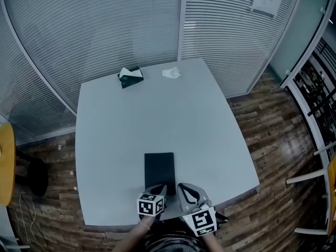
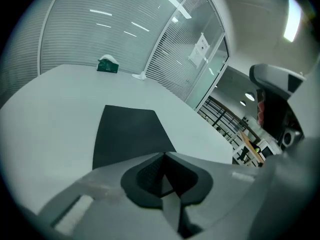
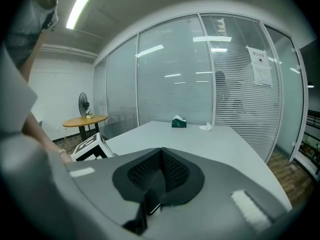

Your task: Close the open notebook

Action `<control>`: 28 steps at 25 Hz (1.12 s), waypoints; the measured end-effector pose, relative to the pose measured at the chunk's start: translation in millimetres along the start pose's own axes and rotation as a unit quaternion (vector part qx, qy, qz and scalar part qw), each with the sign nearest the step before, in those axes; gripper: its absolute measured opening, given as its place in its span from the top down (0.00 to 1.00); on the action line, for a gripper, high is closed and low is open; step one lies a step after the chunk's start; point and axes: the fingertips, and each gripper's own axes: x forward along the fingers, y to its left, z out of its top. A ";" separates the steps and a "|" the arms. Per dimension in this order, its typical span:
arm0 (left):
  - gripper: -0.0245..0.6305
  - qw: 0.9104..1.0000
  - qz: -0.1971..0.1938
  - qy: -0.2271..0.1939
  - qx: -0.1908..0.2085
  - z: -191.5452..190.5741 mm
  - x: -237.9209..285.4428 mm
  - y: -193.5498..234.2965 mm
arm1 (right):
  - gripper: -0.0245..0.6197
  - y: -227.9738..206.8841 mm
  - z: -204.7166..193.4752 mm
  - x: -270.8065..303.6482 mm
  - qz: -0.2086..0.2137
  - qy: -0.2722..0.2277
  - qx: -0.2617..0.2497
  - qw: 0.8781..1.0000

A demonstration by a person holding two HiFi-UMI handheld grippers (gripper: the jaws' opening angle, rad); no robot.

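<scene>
Head view: a dark notebook [image 1: 159, 171] lies flat on the pale surface [image 1: 157, 119], low in the frame at centre, showing only its cover and looking already shut. The left tool [image 1: 160, 189] sits at the notebook's near edge, and whether it touches cannot be told from here. The right tool [image 1: 183, 188] is just beside it, to the right. A green tissue box [image 1: 130, 76] and a crumpled tissue [image 1: 171, 73] sit well apart, at the upper part of the frame.

Left gripper view: the left tool [image 2: 164, 156] has its jaws pressed together with nothing between them. The notebook [image 2: 127, 134] lies just beyond, at frame centre, with no pages showing.

Right gripper view: the right tool [image 3: 161, 151] is likewise clamped on nothing and points across the bare surface [image 3: 220, 149] towards the tissue box [image 3: 179, 122]; the notebook is out of frame.

The closing step appears complete. The next move probably calls only for lifting both tools clear of the cover.
</scene>
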 end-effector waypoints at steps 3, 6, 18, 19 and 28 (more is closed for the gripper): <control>0.96 1.000 0.009 0.004 -0.006 -4.4 -3.2 8.6 | 0.96 -1.1 -0.7 2.3 0.001 -0.007 -0.001 1.000; 0.96 1.000 0.013 -0.006 -0.013 -3.0 -8.7 11.6 | 0.96 -0.6 -1.2 2.9 0.004 -0.003 0.001 1.000; 0.96 0.995 0.016 -0.096 0.023 43.0 -53.3 1.1 | 0.96 18.4 7.6 22.9 0.044 -0.008 -0.006 0.999; 0.96 0.994 0.016 -0.107 0.024 48.9 -58.3 -0.3 | 0.96 19.8 9.4 25.3 0.048 -0.010 -0.006 0.999; 0.96 0.975 0.043 -0.199 0.090 97.4 -113.7 -16.3 | 0.96 40.7 33.4 39.5 0.081 -0.036 -0.008 0.996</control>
